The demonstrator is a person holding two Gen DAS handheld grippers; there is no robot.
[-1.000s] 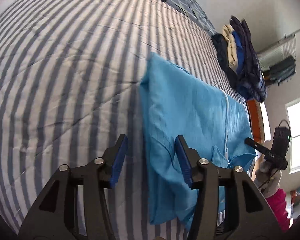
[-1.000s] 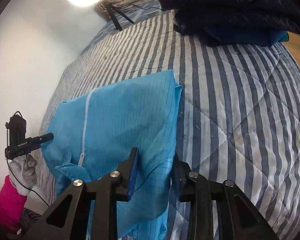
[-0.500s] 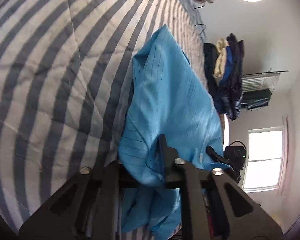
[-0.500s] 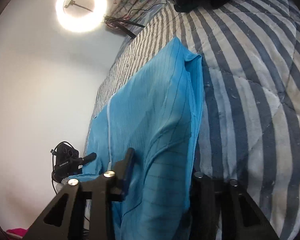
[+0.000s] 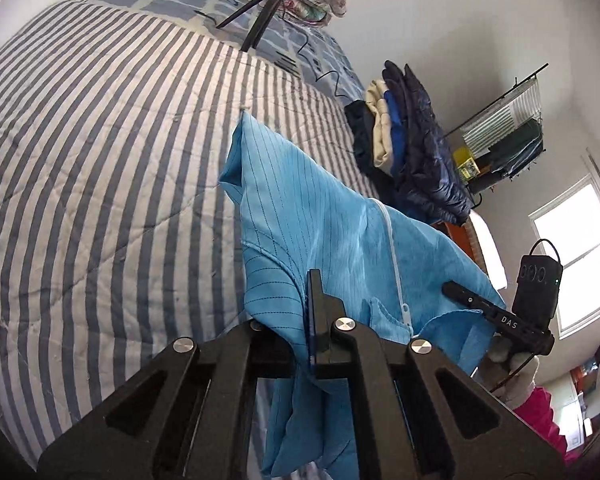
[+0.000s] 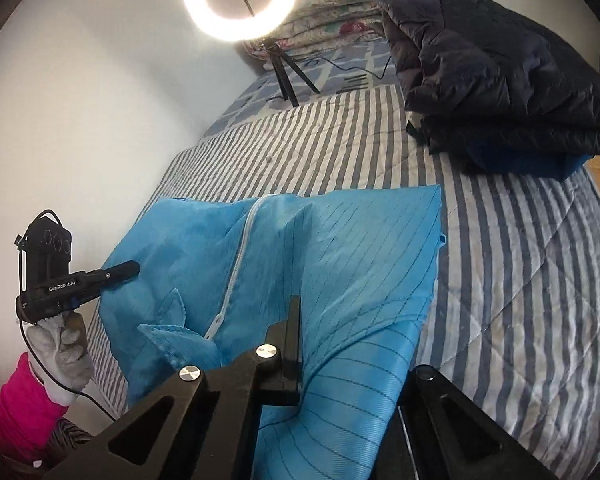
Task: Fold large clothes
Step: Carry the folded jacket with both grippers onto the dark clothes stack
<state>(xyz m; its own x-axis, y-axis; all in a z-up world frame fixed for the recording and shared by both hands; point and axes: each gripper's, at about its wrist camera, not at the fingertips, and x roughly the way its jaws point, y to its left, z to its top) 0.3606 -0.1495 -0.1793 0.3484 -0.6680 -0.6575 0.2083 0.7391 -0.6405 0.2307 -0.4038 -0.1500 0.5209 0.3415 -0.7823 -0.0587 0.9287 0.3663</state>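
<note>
A light blue zip-front garment (image 5: 324, 232) with thin dark stripes lies on the striped bed quilt (image 5: 100, 152), its near edge lifted. My left gripper (image 5: 306, 320) is shut on the garment's near left edge; cloth hides its left finger. In the right wrist view the garment (image 6: 340, 248) shows its white zipper (image 6: 236, 264) and collar. My right gripper (image 6: 312, 344) is shut on the near right edge; cloth covers the right finger. Each gripper appears in the other's view, held by a gloved hand.
A stack of folded dark and beige clothes (image 5: 404, 140) sits at the quilt's far right, with a navy puffer jacket (image 6: 500, 80) on top. A ring light on a tripod (image 6: 240, 0) stands at the bed's head beside folded bedding. A wire rack (image 5: 508, 132) stands by the wall.
Both grippers dropped onto the garment's near edge, closed on it and have lifted it off the quilt. The views tilted up toward the head of the bed.
</note>
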